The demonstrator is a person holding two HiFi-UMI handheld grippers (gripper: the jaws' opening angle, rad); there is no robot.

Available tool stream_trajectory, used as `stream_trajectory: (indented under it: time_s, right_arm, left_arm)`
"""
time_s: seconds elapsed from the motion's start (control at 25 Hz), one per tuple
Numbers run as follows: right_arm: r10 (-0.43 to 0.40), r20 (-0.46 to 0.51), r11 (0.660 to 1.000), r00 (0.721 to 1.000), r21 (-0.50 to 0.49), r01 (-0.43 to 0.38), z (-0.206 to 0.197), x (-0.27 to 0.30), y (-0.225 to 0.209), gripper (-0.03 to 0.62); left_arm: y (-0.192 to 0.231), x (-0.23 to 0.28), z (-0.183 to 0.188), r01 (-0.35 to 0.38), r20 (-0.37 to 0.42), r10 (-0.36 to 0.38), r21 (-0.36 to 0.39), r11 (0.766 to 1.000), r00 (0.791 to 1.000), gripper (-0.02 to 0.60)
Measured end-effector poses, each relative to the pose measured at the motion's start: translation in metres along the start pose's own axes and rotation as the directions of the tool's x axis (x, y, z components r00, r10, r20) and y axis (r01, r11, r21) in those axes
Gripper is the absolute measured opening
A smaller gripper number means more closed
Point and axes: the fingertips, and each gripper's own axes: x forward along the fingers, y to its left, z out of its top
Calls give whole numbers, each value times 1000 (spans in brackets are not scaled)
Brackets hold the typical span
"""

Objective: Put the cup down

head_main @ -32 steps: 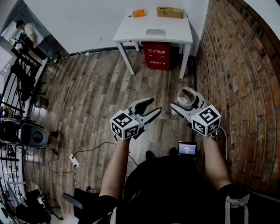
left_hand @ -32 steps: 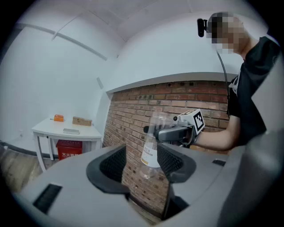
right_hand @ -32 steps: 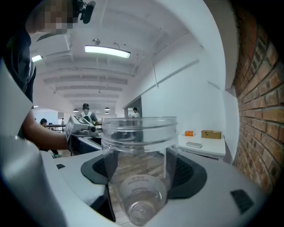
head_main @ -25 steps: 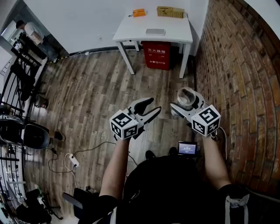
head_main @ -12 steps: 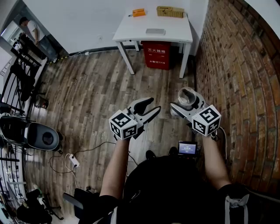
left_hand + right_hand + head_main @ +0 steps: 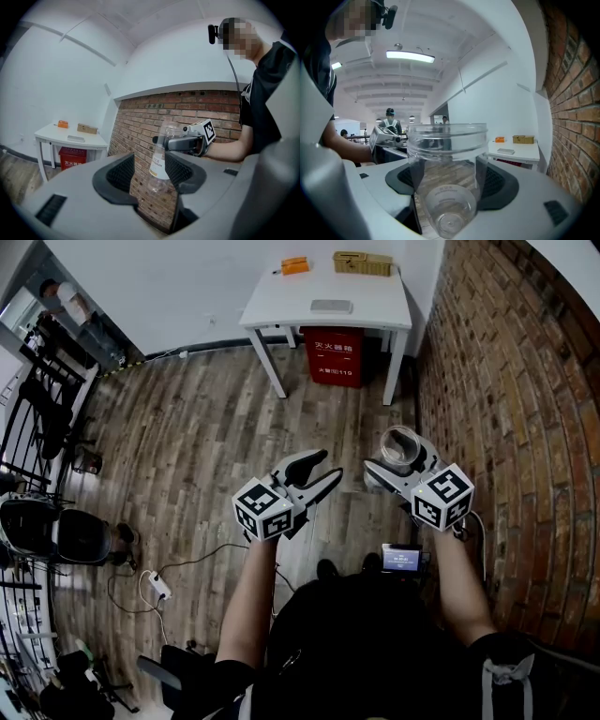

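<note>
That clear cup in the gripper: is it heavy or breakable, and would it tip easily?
The cup looks like thin clear plastic and is empty, so it is probably light and unlikely to shatter, though a hard squeeze might dent it. It seems tall and narrower at the base, so it may tip easily.

Bright, even indoor light; wide lenses bend every view.
We see a ceiling strip light (image 6: 410, 56) glowing at the upper left of the right gripper view, only soft shadows on the wooden floor (image 6: 187, 427), pale reflections on the clear cup (image 6: 445, 154), black corners round both gripper views, and brick wall (image 6: 506, 381) lines curving at the right.
</note>
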Motion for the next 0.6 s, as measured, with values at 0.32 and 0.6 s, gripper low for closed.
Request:
stream_trajectory:
  time_s: [0.32,0.6]
  right_arm:
    - [-46,-12,999,999,-5,46,-2,23,18,354]
    - [-71,-18,997,997,11,72,-8,48,19,354]
  left_arm:
    - [24,-24,-3,38,-6,-38,7,999,999,207]
    - [52,-41,-13,44,-25,-44,-2,999,999,202]
